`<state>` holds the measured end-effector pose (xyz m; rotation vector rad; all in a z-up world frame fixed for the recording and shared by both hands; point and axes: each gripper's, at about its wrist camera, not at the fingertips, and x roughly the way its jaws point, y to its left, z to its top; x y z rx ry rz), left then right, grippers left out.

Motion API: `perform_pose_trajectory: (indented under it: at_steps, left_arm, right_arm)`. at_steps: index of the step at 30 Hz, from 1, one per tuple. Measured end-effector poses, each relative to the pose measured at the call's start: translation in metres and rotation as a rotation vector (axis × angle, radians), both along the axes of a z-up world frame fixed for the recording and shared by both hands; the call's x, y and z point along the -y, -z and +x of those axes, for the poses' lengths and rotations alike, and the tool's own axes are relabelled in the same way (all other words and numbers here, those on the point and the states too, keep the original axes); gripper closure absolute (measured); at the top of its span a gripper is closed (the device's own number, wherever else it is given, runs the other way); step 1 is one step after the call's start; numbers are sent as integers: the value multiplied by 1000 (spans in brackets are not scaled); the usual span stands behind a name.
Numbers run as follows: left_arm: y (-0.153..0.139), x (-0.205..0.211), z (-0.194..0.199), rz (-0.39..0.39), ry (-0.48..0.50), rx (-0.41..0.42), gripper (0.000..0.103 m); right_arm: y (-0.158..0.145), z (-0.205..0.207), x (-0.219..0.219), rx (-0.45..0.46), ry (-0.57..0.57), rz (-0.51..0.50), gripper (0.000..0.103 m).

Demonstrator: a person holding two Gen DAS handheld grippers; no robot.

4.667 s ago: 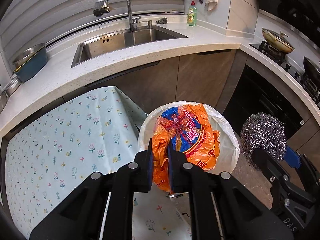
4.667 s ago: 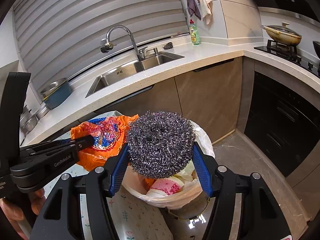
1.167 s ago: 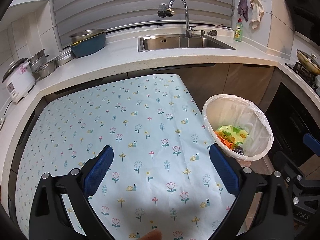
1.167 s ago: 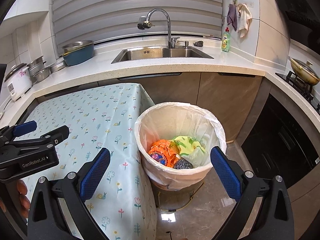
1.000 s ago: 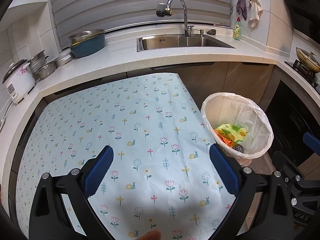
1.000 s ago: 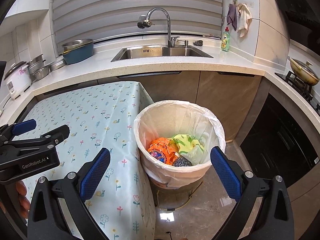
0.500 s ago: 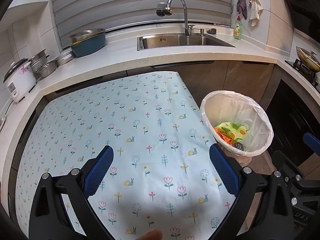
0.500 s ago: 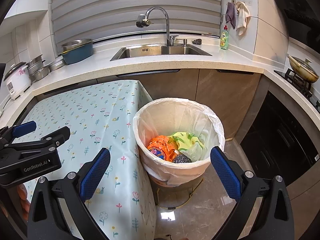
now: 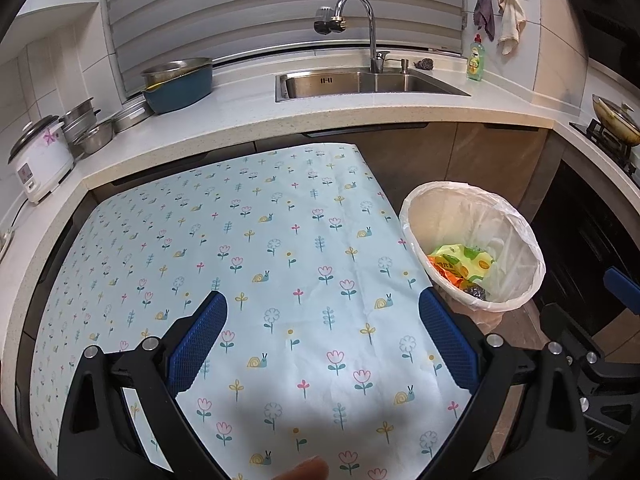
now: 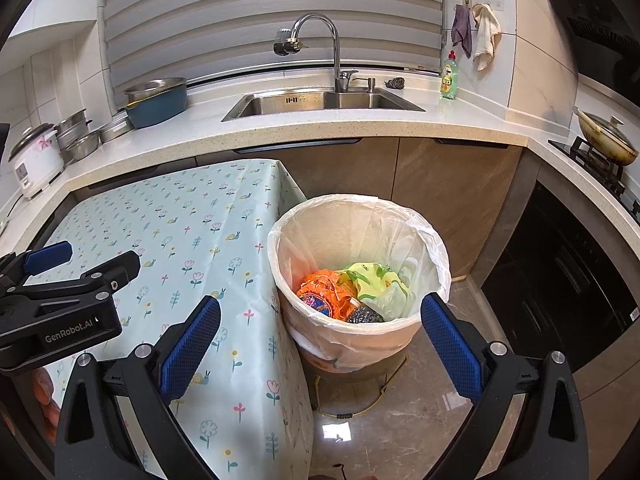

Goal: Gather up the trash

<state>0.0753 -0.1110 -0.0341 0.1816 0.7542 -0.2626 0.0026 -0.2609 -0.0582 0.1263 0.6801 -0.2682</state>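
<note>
Both grippers are hanging spread and empty; the trash bin (image 10: pixel 360 312) is sitting at twelve o'clock of the right gripper (image 10: pixel 320 344), nearer than the left gripper (image 9: pixel 322 340).

- You are facing a pale speckled countertop (image 10: pixel 304 128) curving round the kitchen, with a steel sink (image 10: pixel 320 102) and arched faucet (image 10: pixel 320 36) set in it.
- Grey slatted blinds (image 10: pixel 260 12) are covering the window behind.
- Brown cabinet doors (image 10: pixel 440 184) are standing below.
- Glossy marble-look floor tiles (image 10: pixel 400 432) are reflecting light.
- A floral tablecloth (image 9: pixel 240 248) is covering the table.
</note>
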Motion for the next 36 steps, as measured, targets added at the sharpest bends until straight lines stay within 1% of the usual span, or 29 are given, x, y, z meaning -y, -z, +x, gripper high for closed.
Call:
perform_pose_trajectory:
  at_steps: [11,30,36]
  left_arm:
    - [1,-2,-4,-8,-7,-9,11]
    - [3,1,-8,28,4,16,11]
    - [4,-1,-7,29,-9,15,11]
  right_arm:
    - [1,-1,-1,-2,-3,-3,7]
    - [3,-3,-4,-6,-10,-4,7]
    - [4,-4,-3,-9,-9,-6,7]
